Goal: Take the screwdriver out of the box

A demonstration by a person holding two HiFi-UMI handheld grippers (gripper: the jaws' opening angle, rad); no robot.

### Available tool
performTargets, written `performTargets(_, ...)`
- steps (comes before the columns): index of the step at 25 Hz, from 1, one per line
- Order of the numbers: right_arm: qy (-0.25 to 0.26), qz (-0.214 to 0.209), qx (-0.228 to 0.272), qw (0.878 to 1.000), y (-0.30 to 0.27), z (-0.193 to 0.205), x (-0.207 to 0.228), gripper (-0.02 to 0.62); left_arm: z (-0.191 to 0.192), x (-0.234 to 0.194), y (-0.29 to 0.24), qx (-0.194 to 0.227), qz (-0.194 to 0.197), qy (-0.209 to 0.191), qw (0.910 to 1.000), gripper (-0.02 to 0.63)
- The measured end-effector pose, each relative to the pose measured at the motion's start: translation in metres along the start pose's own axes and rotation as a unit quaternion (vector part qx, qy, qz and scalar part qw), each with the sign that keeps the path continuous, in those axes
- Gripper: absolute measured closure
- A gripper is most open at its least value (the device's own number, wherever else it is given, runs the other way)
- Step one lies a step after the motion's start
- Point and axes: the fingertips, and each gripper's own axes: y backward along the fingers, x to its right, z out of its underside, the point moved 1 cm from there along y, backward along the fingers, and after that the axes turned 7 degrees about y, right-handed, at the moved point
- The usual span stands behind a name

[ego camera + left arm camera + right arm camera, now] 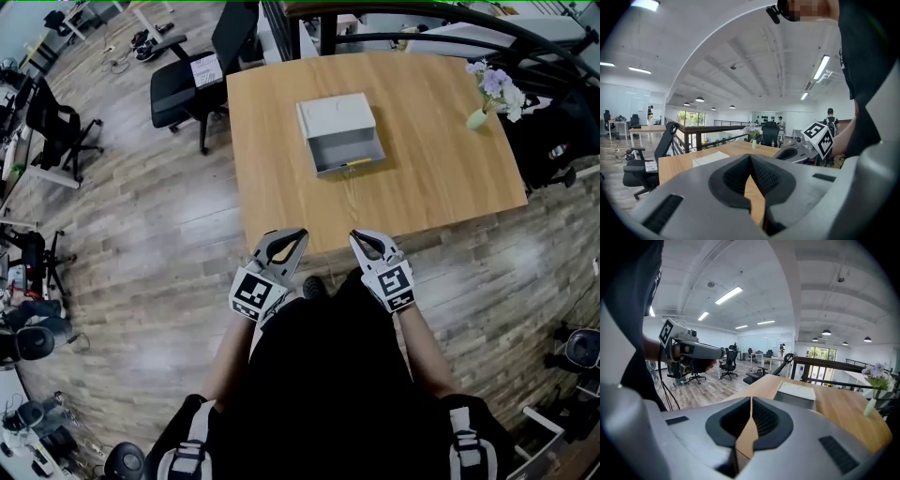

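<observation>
A grey box (337, 131) sits mid-table on the wooden table (441, 178), its open tray facing me. In that tray lies the screwdriver (356, 162), showing a yellow handle. Both grippers hover side by side at the table's near edge, short of the box. My left gripper (292, 237) is shut and empty, its tips meeting (750, 157). My right gripper (361, 237) is shut too, with nothing between its tips (751, 401). The box (710, 158) appears low and flat in the left gripper view and closer (797, 394) in the right gripper view. The screwdriver is hidden in both gripper views.
A small vase of flowers (495, 94) stands at the table's far right corner. A black office chair (192, 80) is at the table's left side. Wood floor surrounds the table, with more chairs (56, 127) and gear to the left.
</observation>
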Motion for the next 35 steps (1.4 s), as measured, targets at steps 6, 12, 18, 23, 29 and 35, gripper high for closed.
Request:
performTargets(6, 0.006, -0.013, 0.001, 1.0, -0.009, 0.003, 0.019, 0.568, 0.002, -0.011, -0.005, 0.001, -0.03, 0.01, 0.9995, 0.584)
performTargets(12, 0.022, -0.056, 0.001, 0.998, -0.027, 0.001, 0.056, 0.568, -0.013, -0.024, -0.032, 0.008, -0.074, 0.022, 0.997, 0.584)
performTargets(18, 0.042, -0.104, 0.013, 0.994, -0.05, -0.009, 0.092, 0.568, -0.025, -0.032, -0.067, 0.015, -0.107, 0.028, 0.9937, 0.584)
performTargets(23, 0.047, -0.147, 0.012, 0.988, -0.067, -0.004, 0.114, 0.566, -0.031, -0.036, -0.096, 0.006, -0.137, 0.034, 0.9899, 0.584)
performTargets(29, 0.058, -0.192, 0.011, 0.98, -0.084, -0.002, 0.142, 0.568, -0.04, -0.045, -0.112, -0.003, -0.184, 0.047, 0.9818, 0.584)
performTargets(35, 0.075, -0.266, -0.007, 0.961, -0.092, 0.019, 0.166, 0.566, -0.041, -0.036, -0.136, -0.007, -0.214, 0.062, 0.9748, 0.584)
